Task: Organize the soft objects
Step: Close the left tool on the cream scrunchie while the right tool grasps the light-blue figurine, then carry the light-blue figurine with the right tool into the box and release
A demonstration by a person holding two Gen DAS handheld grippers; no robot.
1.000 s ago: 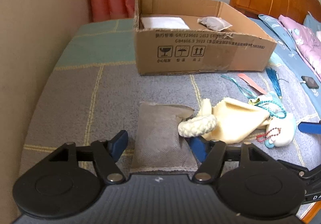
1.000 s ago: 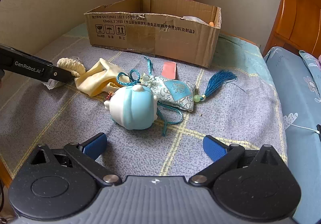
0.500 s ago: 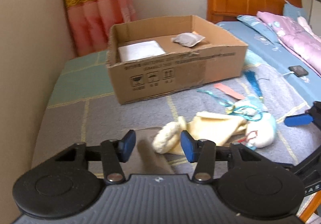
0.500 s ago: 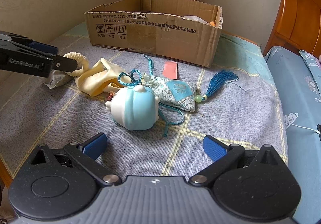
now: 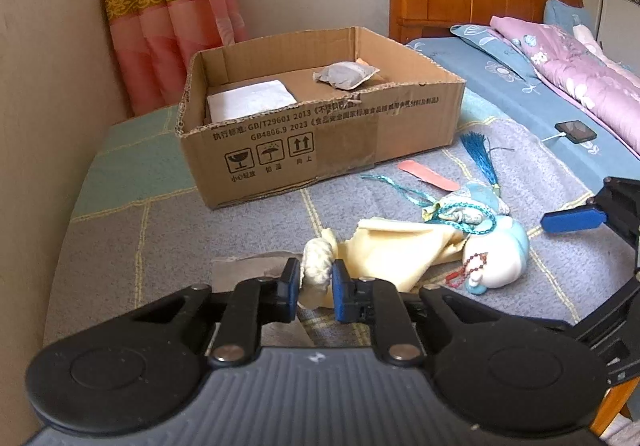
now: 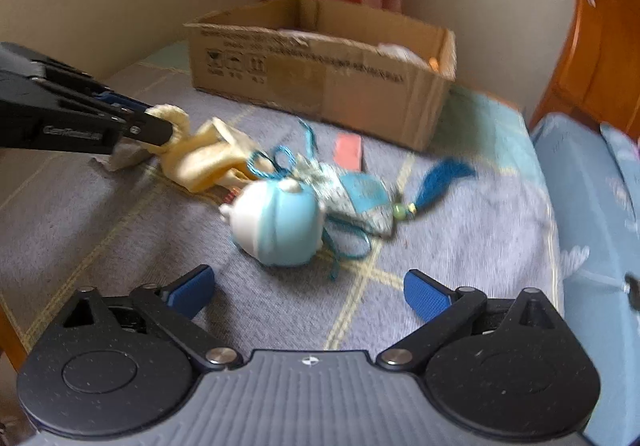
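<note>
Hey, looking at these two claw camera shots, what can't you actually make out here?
- Cardboard box contents: right wrist view, hidden by its near wall and motion blur.
- Grey pouch: left wrist view, mostly covered by the left claw, which is shut on the cream knitted cuff.
- Box print: right wrist view, blurred.
- Blue plush toy: left wrist view, its face cannot be read.

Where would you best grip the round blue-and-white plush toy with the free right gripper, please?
Probably across the round blue-and-white plush toy's bulging middle, from the near side where the open right gripper hovers; that side is bare, while teal cords tangle behind it.
</note>
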